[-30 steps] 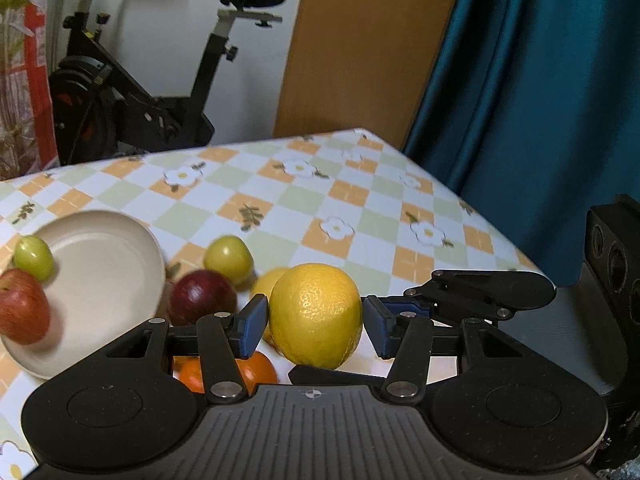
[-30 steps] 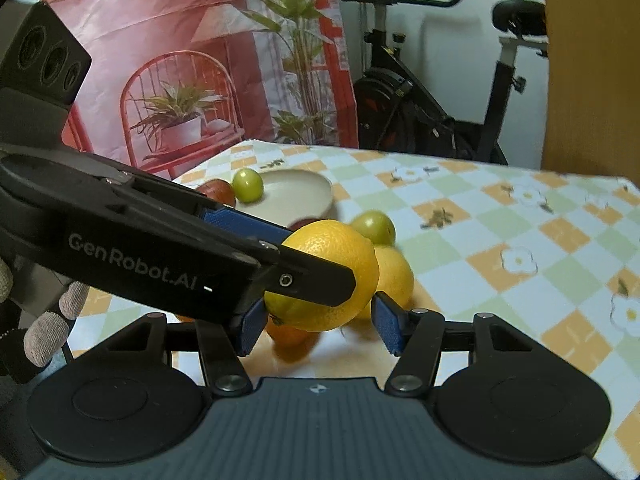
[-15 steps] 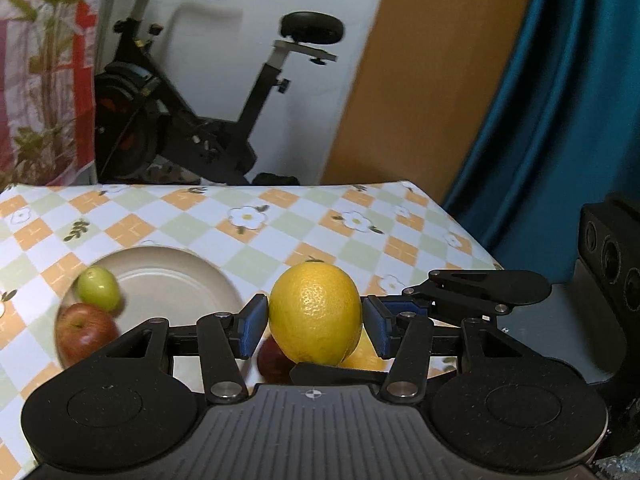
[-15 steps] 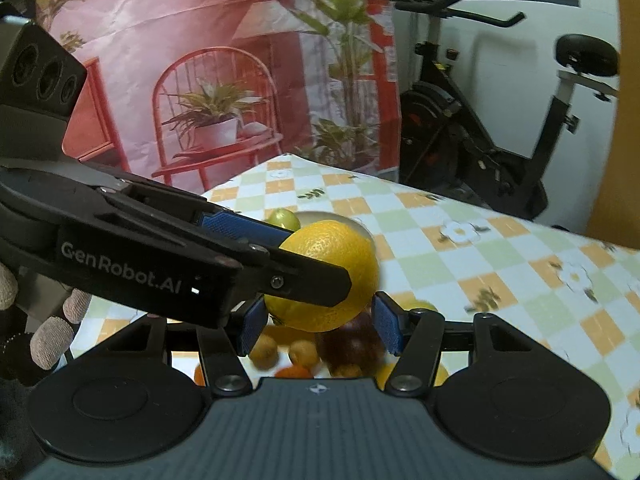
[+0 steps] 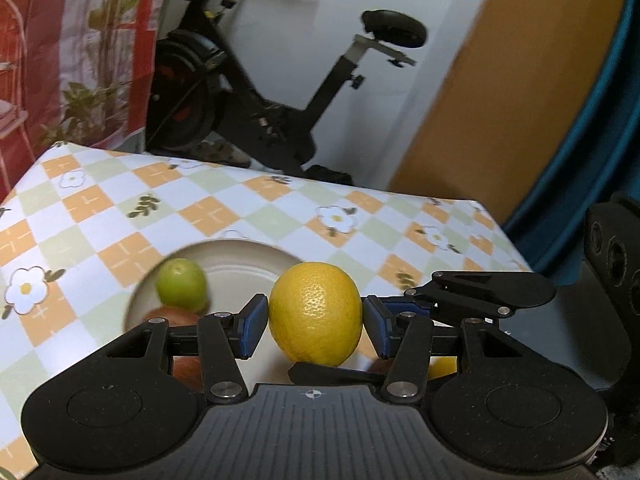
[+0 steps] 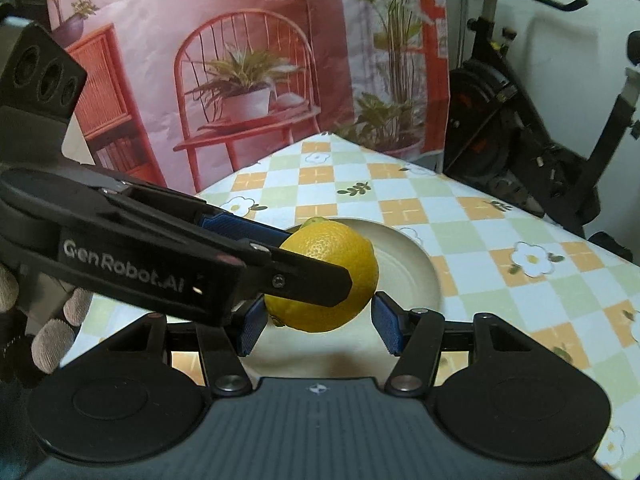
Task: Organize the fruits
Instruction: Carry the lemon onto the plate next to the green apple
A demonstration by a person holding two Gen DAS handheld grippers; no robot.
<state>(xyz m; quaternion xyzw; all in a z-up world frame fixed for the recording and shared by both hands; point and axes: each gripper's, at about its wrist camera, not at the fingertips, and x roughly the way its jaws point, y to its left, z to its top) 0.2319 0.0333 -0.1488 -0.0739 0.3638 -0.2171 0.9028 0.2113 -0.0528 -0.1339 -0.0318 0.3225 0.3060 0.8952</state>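
A yellow lemon [image 5: 316, 316] sits between the blue pads of both grippers, held in the air over the beige plate [image 5: 240, 264]. My left gripper [image 5: 314, 330] and my right gripper [image 6: 318, 326] cross at right angles around it; the lemon also shows in the right wrist view [image 6: 332, 276]. The left gripper's arm crosses the right wrist view from the left, its pads [image 6: 236, 226] on the lemon. The right gripper's pads [image 6: 386, 326] stand close beside the lemon. A green fruit [image 5: 182, 284] and a red apple [image 5: 176, 316] lie on the plate.
The table [image 5: 120, 216] has a checked flower cloth and ends close behind the plate [image 6: 412, 264]. More fruit [image 5: 442, 366] peeks out under the left gripper's right finger. An exercise bike [image 5: 256, 80] and a printed backdrop [image 6: 240, 80] stand beyond.
Both grippers have carried the lemon up and leftward, from over the fruit pile to over the plate. The views have swung toward the far table edge.
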